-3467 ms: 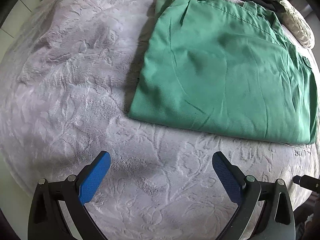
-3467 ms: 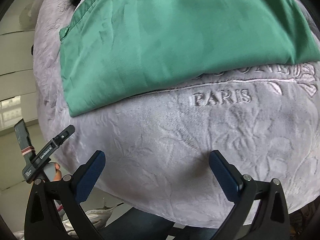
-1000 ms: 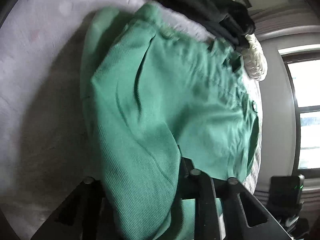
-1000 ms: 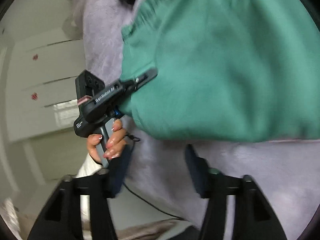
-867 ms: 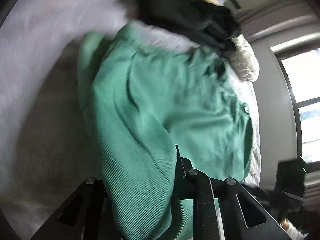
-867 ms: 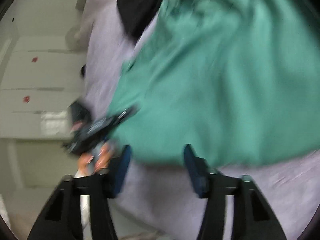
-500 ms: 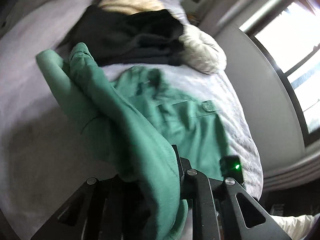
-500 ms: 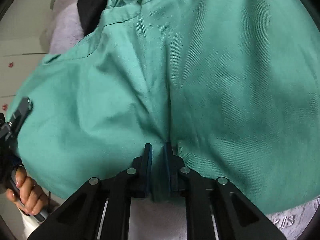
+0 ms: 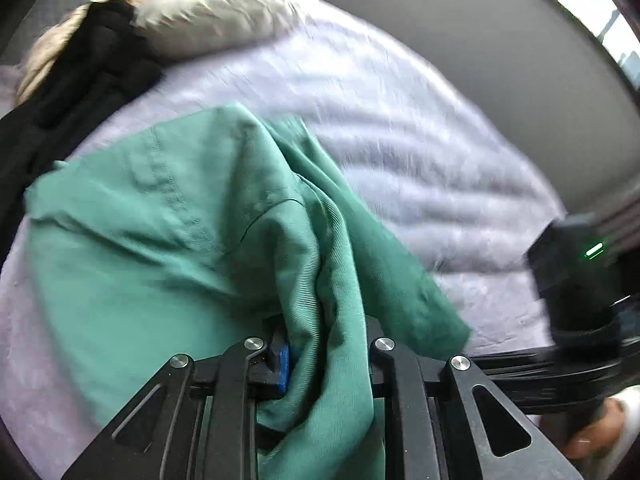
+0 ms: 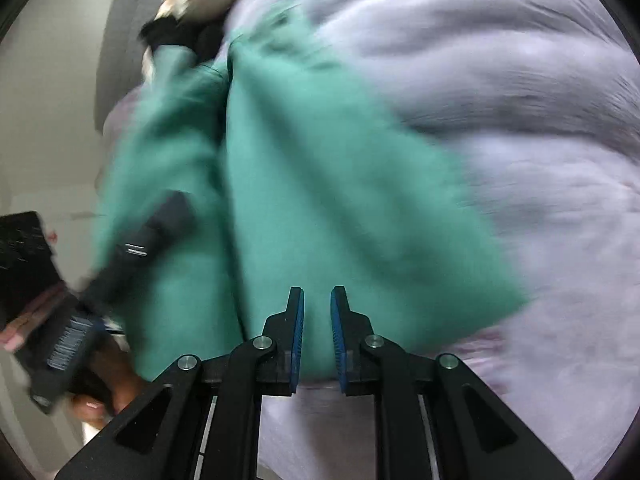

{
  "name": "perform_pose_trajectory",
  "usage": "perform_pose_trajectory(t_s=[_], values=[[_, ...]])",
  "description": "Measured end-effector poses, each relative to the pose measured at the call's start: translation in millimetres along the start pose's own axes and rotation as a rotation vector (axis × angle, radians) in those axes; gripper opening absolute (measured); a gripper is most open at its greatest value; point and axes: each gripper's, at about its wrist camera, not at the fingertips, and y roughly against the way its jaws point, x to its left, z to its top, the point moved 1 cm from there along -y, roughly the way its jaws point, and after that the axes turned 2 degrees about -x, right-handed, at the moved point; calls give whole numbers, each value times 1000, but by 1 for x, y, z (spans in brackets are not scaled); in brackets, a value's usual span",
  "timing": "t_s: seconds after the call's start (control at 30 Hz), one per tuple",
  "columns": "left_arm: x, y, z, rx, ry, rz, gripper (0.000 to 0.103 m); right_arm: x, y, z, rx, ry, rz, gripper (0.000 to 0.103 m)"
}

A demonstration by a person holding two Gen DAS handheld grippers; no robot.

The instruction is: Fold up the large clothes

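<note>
The bunched green twill garment covers the right pad of the left tool; only an edge of its blue left pad shows. Both views are motion-blurred, smearing the lilac bed cover's embossing. The black clothing pile is cut off at the left edge.
</note>
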Motion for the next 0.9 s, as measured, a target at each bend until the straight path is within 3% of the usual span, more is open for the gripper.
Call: perform_pose_trajectory(t_s=[0.03,0.07,0.1,0.17,0.2,0.23,0.27,0.33,0.4,0.43,0.5,0.6,0.73,0.77,0.83,0.87,0.9], values=[[-7,-10,-1,22,-22,34,24,-8,3,1,0,-16,11,17],[-11,-16,-2,35,-34,41,38,-9,-1,3,1,-31,25,17],[-14,-17,-2,38,-30,16,55,-13,1,3,5,-37,34,17],[-18,-9,-1,8,-7,-13,58,-11,-5,5,4,-41,46,17],[-19,-4,0,1,0,-50,74,-13,-3,6,0,-47,58,17],[-20,4,1,-8,8,-87,81,-15,-1,6,0,-51,60,17],[-21,14,1,-31,19,-110,83,-19,-2,8,0,-57,67,19],[-20,37,2,-98,47,-132,83,-26,5,16,-1,-73,97,33],[0,66,-4,-169,115,-105,83,-12,4,14,-11,-85,162,73],[11,74,-6,-191,155,-86,83,-8,7,16,-19,-84,205,79],[45,88,-16,-222,257,-22,83,1,8,26,-25,-71,270,82],[105,92,-38,-210,425,140,83,19,-1,38,19,-50,337,82],[156,74,-68,-149,574,229,83,45,-38,63,97,20,266,82],[161,68,-73,-131,583,229,83,55,-45,66,117,37,250,80],[157,56,-80,-108,580,233,83,73,-56,64,150,116,176,48],[153,55,-81,-109,573,240,83,81,-59,64,152,152,125,8],[150,56,-80,-110,562,227,83,86,-57,61,151,171,108,8]])
